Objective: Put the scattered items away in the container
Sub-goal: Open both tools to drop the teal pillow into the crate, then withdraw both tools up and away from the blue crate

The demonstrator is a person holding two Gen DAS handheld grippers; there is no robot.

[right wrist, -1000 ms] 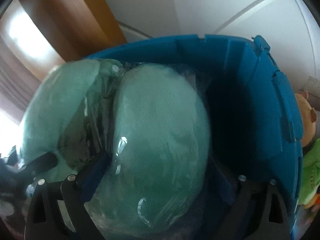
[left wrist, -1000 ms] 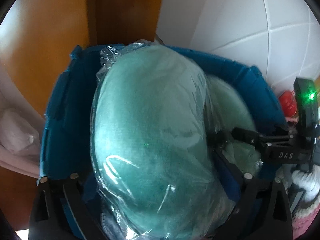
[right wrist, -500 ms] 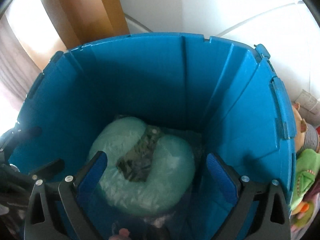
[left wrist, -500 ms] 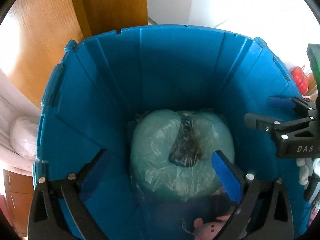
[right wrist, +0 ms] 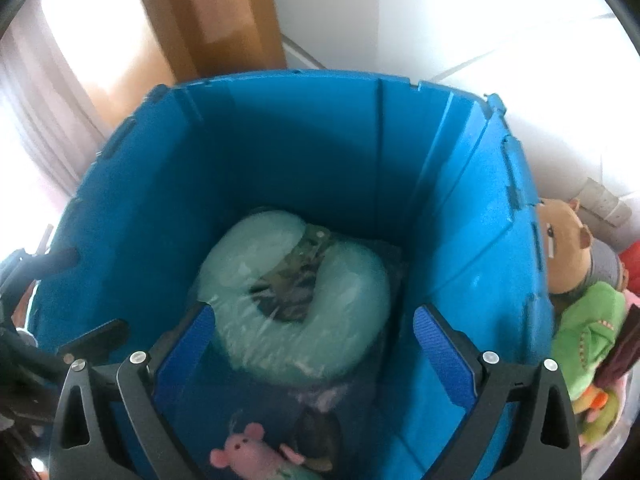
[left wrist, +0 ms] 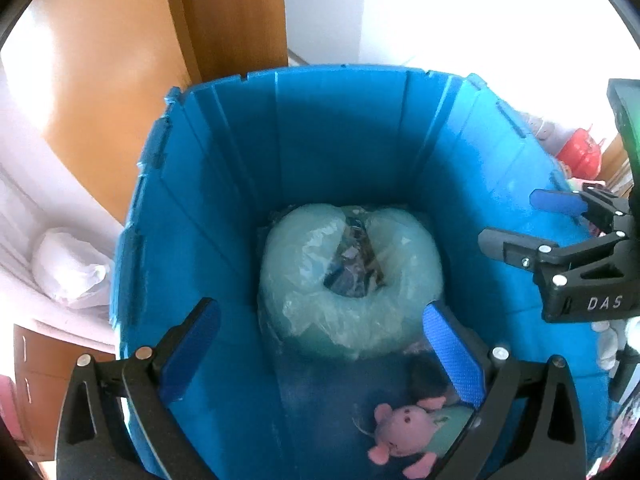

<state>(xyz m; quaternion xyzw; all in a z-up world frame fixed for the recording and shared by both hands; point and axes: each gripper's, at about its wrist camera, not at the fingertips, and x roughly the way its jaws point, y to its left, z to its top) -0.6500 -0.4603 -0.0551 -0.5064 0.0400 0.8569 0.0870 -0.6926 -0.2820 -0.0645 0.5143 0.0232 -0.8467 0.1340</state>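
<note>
Both grippers, left gripper (left wrist: 316, 354) & right gripper (right wrist: 314, 354), now apart w/ nothing between: neck pillow (right wrist: 296, 300) dropped into blue bin (right wrist: 280, 152), one item tidied.

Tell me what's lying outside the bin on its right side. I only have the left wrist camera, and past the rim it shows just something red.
Observer: A brown plush toy sits close beside the blue bin, outside its right wall.
Operator: Anything with it?
Observer: A green plush lies just below it in the right wrist view.
Operator: Is the right gripper free to grab one?
Observer: Yes. The right gripper is open, with nothing between its pads; the mint pillow lies down in the bin.
</note>
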